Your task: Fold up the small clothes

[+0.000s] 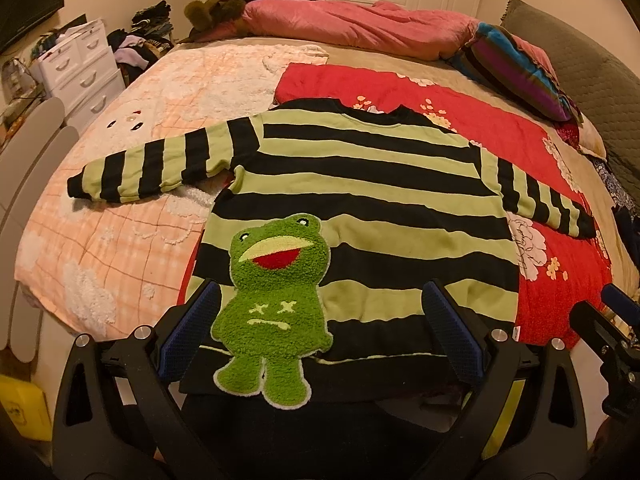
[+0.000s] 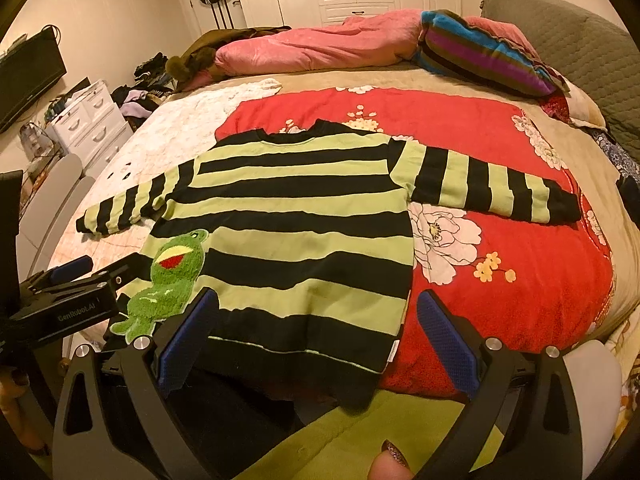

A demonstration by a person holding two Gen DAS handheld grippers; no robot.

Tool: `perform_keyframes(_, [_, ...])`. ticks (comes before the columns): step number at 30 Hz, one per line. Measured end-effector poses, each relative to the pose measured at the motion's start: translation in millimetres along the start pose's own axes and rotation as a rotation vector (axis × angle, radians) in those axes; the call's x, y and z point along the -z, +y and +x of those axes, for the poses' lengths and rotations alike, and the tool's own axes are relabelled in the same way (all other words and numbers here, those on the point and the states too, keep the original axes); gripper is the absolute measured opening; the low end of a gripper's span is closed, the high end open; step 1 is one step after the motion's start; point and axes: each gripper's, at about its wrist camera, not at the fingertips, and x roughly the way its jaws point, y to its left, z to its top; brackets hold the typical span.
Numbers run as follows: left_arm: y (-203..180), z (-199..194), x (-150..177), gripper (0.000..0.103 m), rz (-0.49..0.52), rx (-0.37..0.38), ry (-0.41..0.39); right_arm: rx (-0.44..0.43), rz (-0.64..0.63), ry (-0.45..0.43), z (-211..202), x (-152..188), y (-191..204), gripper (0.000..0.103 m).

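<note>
**Sweater flat on the bed, hem toward you, both tongs released at the hem**

Left wrist view: Your left tongs [image 1: 320, 332] stand spread wide and hold nothing. The sweater [image 1: 360, 208] lies face up on the bed [image 1: 120, 220], straight ahead of them. Its hem is nearest you at the bed's near edge and its collar points to the far side. So the body's long axis runs near to far, and the sleeves run across it, left and right. The frog patch [image 1: 272, 308] sits between the two pads, on the sweater's left near corner; the left pad is just beside the left side seam. The left sleeve [image 1: 152, 168] stretches out to the far left, well apart from these tongs. Your other tongs show at the right edge of this view.

Right wrist view: Your right tongs [image 2: 316, 340] are also released and empty. They straddle the sweater's right near corner: the left pad over the hem, the right pad over the red blanket [image 2: 500, 280] just beside it. The right sleeve [image 2: 492, 192] lies out to the far right.

Each sleeve is nearer its own side's tongs, so I judge the fold starts by reaching far and outward for a sleeve, or by lifting the hem toward the collar.
</note>
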Motion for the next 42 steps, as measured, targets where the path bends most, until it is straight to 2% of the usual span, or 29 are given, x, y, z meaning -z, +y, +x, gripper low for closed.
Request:
perform_keyframes(14, [-14.2,10.3,-15.3,0.094,0.018,-0.034,0.002,-0.002,0.014,-0.037,13.2,-18.4,-11.8,0.099])
perform_keyframes(24, [-22.7,19.6,-35.0,0.094,0.023,-0.055,-0.002,-0.027,0.040,-0.024,33.1,-36.1,-23.5,0.099])
perform_keyframes(42, [-43.4,64.9,-92.3,0.094,-0.009,-0.056,-0.001,-0.004,0.150,-0.012,84.6,-74.0,-73.5,0.099])
